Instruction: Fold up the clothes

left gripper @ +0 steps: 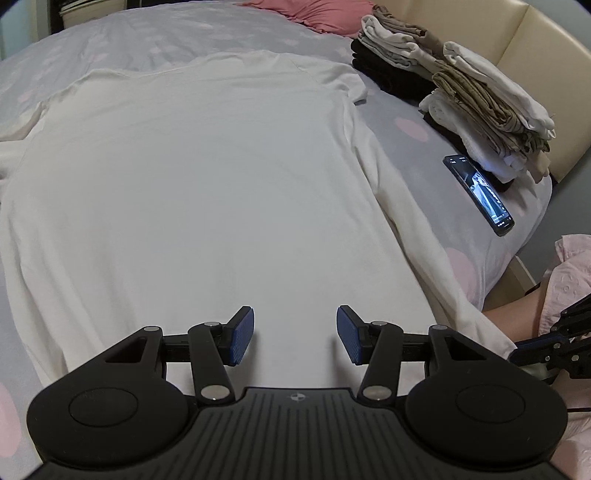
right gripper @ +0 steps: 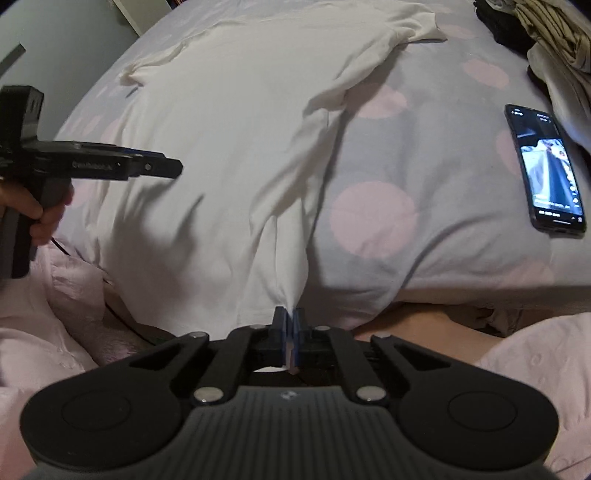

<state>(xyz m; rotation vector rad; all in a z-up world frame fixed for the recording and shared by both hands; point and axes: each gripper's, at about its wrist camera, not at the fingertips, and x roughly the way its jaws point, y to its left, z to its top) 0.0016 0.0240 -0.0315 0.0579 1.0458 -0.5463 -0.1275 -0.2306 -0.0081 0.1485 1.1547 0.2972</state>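
Observation:
A white T-shirt (left gripper: 192, 177) lies spread flat on the bed, collar end far from me, hem near me. My left gripper (left gripper: 294, 334) hovers open over the hem's middle, nothing between its blue pads. My right gripper (right gripper: 290, 318) is shut on the T-shirt's (right gripper: 221, 155) near right hem corner, and the cloth is pulled taut into a ridge running away from the pinch. The left gripper (right gripper: 162, 168) shows from the side in the right wrist view, held by a hand above the shirt. In the left wrist view the right gripper (left gripper: 554, 345) peeks in at the right edge.
Stacks of folded clothes (left gripper: 476, 92) sit at the far right by the beige headboard (left gripper: 535, 40). A phone (left gripper: 478, 194) with a lit screen lies on the spotted bedcover (right gripper: 424, 177) right of the shirt. A pink pillow (left gripper: 314, 13) lies at the back. The person's pink clothing (right gripper: 44, 314) is close below.

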